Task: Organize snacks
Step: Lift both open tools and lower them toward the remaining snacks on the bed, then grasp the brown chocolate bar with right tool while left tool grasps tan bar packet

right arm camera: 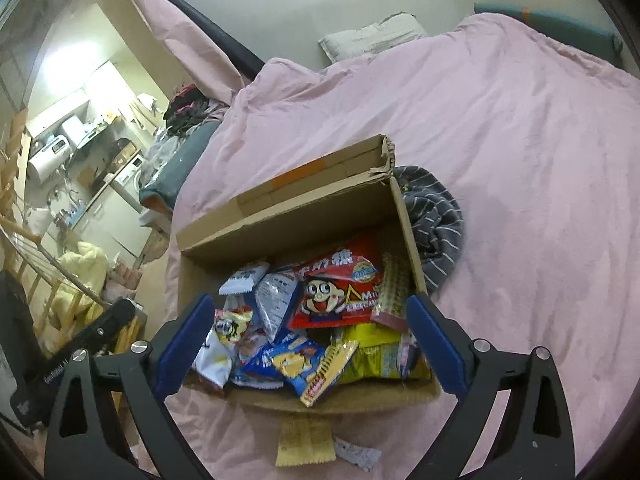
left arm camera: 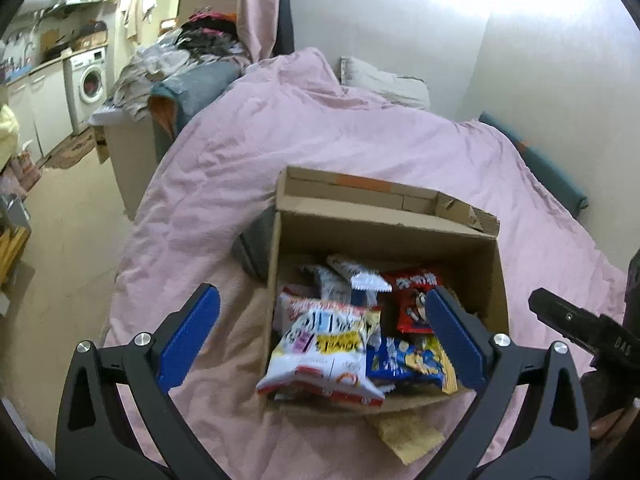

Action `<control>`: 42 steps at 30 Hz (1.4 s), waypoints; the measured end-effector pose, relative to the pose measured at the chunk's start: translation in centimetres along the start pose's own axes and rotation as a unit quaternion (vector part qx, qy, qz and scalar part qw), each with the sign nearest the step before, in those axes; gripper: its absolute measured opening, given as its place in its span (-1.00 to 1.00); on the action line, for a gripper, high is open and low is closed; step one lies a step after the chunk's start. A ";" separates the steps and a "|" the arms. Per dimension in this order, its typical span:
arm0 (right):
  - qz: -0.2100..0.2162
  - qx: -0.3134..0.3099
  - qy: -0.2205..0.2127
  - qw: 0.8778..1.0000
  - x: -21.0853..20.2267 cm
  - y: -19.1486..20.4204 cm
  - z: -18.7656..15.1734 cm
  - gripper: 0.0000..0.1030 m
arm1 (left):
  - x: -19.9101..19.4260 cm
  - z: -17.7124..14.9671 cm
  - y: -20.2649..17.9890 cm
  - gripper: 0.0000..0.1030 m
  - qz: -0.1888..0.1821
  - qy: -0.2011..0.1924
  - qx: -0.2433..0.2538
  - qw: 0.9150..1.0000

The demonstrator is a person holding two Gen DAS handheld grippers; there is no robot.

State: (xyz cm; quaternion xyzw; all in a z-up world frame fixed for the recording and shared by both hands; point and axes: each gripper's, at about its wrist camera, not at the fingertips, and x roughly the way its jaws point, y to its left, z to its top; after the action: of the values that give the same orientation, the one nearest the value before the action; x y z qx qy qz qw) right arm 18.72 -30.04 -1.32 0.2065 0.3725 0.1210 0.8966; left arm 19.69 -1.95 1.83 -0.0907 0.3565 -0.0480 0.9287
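Left gripper (left arm camera: 322,334) and right gripper (right arm camera: 308,340) both spread wide, holding nothing, above snack-filled cardboard box (right arm camera: 288,220) on pink bedcover (right arm camera: 520,160)

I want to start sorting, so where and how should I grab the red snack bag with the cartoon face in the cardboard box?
Probably grip the red snack bag with the cartoon face by its upper crimped edge, coming from above with the open right gripper. It lies tilted atop the pile in the cardboard box, that edge being free, while blue and yellow packets overlap its lower edge.
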 end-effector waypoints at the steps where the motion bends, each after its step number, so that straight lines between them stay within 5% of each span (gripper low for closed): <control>1: -0.003 -0.004 -0.004 1.000 -0.5 0.1 -0.4 0.92 | -0.3 -0.2 0.2 0.97 0.000 0.002 -0.003 1.000; 15: -0.021 0.032 0.014 0.999 -4.1 -1.3 -6.0 1.00 | -3.1 -5.2 0.7 1.00 0.021 0.051 0.023 0.998; 25: -0.035 0.088 0.135 0.986 -0.8 -4.6 -10.1 1.00 | -1.9 -8.2 1.6 1.00 0.026 0.123 0.015 0.992; 29: -0.105 0.015 0.199 0.974 2.8 -3.5 -11.6 0.98 | -1.4 -8.5 2.1 1.00 0.026 0.140 0.006 0.990; 31: -0.144 -0.035 0.227 0.963 5.1 -2.9 -12.3 0.81 | -1.5 -8.5 2.4 1.00 0.028 0.140 0.002 0.990; 40: -0.096 -0.135 0.274 0.947 10.3 1.2 -13.7 0.71 | -0.8 -8.1 3.2 1.00 0.017 0.159 -0.024 0.987; 42: -0.098 -0.175 0.273 0.941 10.9 2.4 -14.5 0.44 | -0.6 -8.0 3.4 1.00 0.020 0.160 -0.026 0.987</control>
State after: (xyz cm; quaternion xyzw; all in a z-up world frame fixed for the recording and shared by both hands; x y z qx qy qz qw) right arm 15.68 -19.81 -16.20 -0.0326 0.5946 0.1472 0.7898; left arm 13.91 0.37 -4.31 -0.0990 0.5032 -0.0339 0.8578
